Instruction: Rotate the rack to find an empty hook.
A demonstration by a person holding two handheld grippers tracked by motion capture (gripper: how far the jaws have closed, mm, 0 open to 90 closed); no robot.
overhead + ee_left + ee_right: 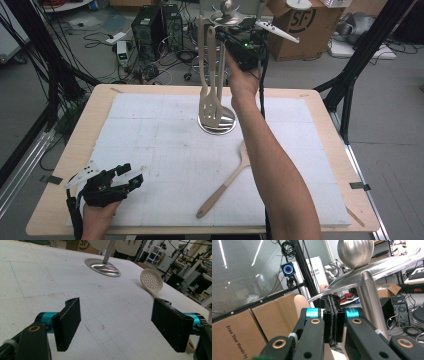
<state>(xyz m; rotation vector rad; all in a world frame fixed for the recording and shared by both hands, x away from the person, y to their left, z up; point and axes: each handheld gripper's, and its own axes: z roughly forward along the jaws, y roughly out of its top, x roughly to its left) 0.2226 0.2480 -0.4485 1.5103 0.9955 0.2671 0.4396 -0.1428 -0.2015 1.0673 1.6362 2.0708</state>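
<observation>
Up high, right tongs [333,322] closed beside rack [372,305].

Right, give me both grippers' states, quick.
Left gripper: open, nothing between its jaws, low over the white table mat.
Right gripper: shut, up at the steel utensil stand; nothing visibly held.

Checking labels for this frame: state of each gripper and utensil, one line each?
right gripper: raised at the rack top, jaws shut, nothing visibly clamped between the pads.
left gripper: low over the table, jaws open, empty.
slotted spatula: hanging from the rack.
utensil rack: upright on the mat.
perforated spoon: lying flat on the mat, untouched.
</observation>
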